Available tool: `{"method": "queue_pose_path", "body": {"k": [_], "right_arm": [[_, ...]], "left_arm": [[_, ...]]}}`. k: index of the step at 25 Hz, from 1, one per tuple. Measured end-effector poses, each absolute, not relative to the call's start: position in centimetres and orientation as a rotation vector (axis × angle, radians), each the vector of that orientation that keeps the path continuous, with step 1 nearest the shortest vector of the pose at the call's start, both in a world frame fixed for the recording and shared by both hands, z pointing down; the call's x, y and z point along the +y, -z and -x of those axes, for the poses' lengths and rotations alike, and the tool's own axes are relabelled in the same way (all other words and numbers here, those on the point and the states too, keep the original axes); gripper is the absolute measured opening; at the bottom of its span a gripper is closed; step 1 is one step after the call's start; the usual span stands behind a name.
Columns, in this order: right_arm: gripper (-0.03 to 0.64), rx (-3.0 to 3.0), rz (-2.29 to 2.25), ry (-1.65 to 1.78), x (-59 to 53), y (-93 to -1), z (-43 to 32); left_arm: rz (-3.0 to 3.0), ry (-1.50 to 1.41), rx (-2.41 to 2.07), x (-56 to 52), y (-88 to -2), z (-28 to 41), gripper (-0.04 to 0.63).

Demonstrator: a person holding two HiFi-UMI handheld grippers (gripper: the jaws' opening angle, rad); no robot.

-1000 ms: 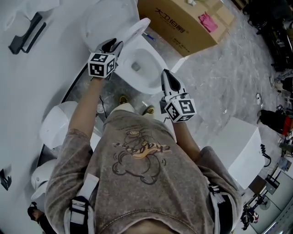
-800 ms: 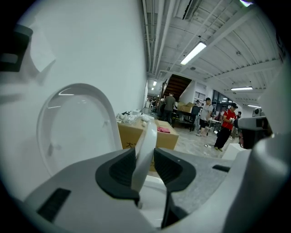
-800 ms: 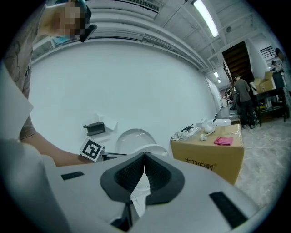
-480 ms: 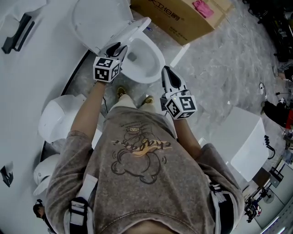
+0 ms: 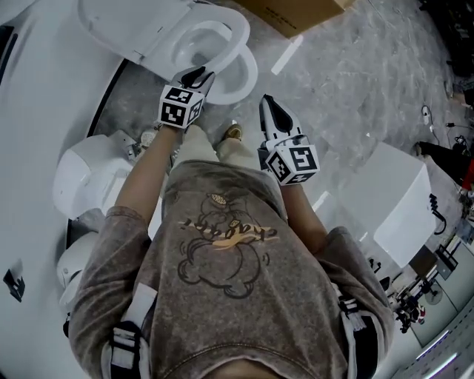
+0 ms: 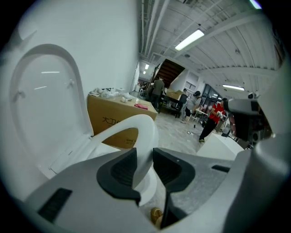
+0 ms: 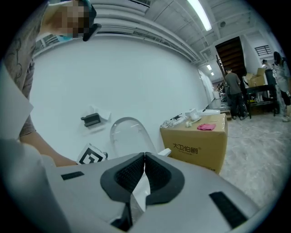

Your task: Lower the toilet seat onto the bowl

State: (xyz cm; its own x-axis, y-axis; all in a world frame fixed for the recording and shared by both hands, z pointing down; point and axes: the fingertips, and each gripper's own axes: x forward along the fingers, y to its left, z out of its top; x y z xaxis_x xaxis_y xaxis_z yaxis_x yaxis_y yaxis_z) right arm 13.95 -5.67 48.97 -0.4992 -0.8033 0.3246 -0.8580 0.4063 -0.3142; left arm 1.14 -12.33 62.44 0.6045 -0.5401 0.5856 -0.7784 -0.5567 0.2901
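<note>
The white toilet stands at the top of the head view, its lid (image 5: 118, 26) upright against the wall and its bowl (image 5: 248, 74) open below. The toilet seat (image 5: 233, 33) is a white ring tilted partway down over the bowl. My left gripper (image 5: 198, 74) holds the seat's front rim. In the left gripper view the seat (image 6: 141, 127) runs between the jaws of the left gripper (image 6: 144, 157), which are closing on it, beside the lid (image 6: 45, 104). My right gripper (image 5: 268, 104) hangs shut and empty to the right of the bowl, the same as in its own view (image 7: 144, 157).
A brown cardboard box (image 5: 296, 15) sits on the floor beyond the toilet. Two more white toilets (image 5: 92, 174) stand along the wall at the left. A white block (image 5: 396, 207) is at the right. People stand far off in the hall (image 6: 209, 123).
The seat has swung down and away from the upright lid, with my left gripper on its front rim. The right gripper has stayed shut in about the same place.
</note>
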Motion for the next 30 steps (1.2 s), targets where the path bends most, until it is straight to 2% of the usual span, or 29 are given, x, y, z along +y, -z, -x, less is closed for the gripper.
{"method": "queue_pose_path", "body": {"k": [12, 22, 30], "right_arm": [[0.028, -2.419, -1.516, -0.74, -3.5, -56.3, -20.4], [0.028, -2.357, -1.472, -0.802, -2.5, -64.2, -22.7], [0.028, -2.309, -1.466, -0.866, -2.0, -67.3, -23.5]], "left_arm": [[-2.207, -0.797, -0.963, -6.2, -77.3, -8.9, 0.102], [-2.113, -0.911, -0.945, -4.7, -89.3, -11.1, 0.063], [-2.032, -0.976, -0.929, -4.3, -94.7, -11.0, 0.058]]}}
